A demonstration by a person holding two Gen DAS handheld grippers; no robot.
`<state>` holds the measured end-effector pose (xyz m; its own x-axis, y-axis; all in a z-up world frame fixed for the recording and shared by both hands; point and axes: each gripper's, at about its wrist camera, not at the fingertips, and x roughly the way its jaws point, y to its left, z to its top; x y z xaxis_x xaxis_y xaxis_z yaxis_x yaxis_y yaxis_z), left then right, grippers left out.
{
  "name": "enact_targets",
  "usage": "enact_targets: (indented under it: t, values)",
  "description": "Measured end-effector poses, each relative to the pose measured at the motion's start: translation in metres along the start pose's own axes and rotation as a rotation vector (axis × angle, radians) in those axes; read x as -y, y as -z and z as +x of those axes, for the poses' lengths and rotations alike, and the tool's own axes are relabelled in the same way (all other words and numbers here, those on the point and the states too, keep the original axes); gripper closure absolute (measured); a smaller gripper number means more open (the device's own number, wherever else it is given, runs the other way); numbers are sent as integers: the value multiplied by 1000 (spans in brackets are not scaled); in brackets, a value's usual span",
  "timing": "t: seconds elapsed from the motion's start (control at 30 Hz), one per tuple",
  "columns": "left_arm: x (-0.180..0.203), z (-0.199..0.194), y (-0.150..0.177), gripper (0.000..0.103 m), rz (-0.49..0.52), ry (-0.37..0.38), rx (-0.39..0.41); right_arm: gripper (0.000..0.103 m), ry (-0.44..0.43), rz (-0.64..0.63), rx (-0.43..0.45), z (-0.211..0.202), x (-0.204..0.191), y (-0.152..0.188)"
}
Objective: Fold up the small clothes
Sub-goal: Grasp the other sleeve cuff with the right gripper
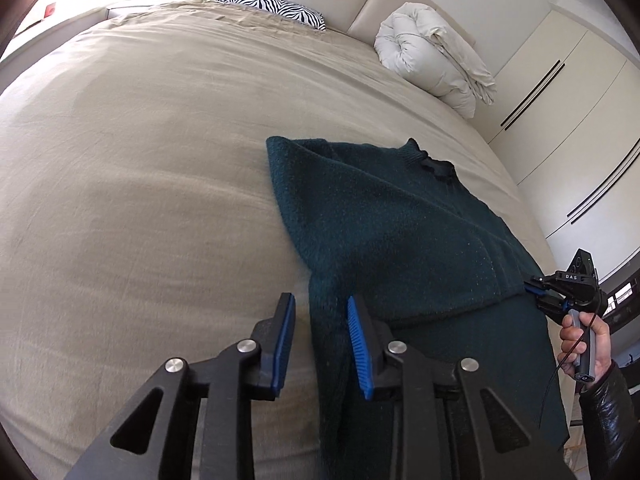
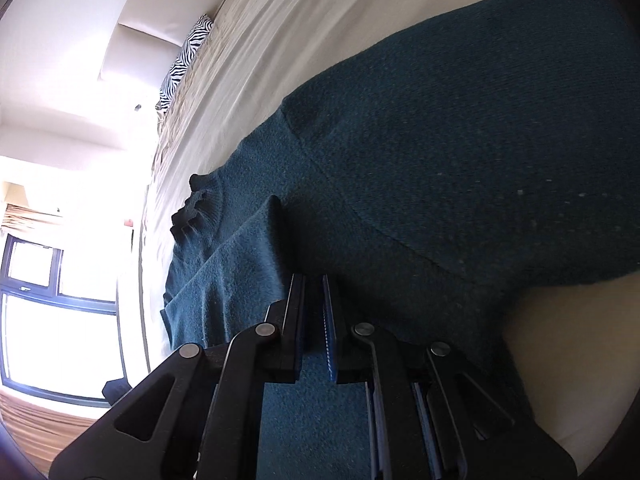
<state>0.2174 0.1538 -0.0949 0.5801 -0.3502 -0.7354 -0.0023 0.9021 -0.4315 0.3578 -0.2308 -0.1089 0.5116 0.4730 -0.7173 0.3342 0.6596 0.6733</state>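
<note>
Bed [image 1: 140, 160] with beige cover; white duvet roll [image 1: 436, 60], zebra pillow [image 1: 272, 6] near headboard.
Teal knit sweater [image 1: 392, 216] lies near edge, sleeves partly folded in. Soft, thick, limp; sags when lifted, so take at hem corners or shoulders.
Left gripper [image 1: 320, 344] spread wide over sweater's edge, holding nothing.
Right gripper [image 2: 314, 328] nearly closed, seemingly pinching sweater fold; contact shadowed.

Beige bed [image 1: 140, 160] — teal sweater [image 1: 380, 220], zebra pillow [image 1: 272, 6], rolled duvet [image 1: 436, 56].
</note>
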Motion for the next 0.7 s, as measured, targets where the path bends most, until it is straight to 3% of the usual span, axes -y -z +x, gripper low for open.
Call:
enact_targets:
  t: [0.17,0.23,0.33,0.4,0.43,0.57,0.7]
  values:
    - [26,-35,25,68,44,-16,44,95,44,4,70,-38,15,17]
    - [43,-48,39,51,71,-9,67,93,39,-2,94,-53,21,31]
    - [65,-60,61,36,73,40,85,73,2,-6,135,-78,33,54]
    - [78,-62,75,31,49,108,80,44,-54,23,186,-99,46,68]
    - [85,-60,81,29,35,137,72,39,-65,45,218,-111,55,74]
    - [103,-45,99,28,-4,198,11,37,-132,168,321,-157,104,83]
    - [115,-37,103,28,-19,206,-10,37,-128,256,399,-195,151,84]
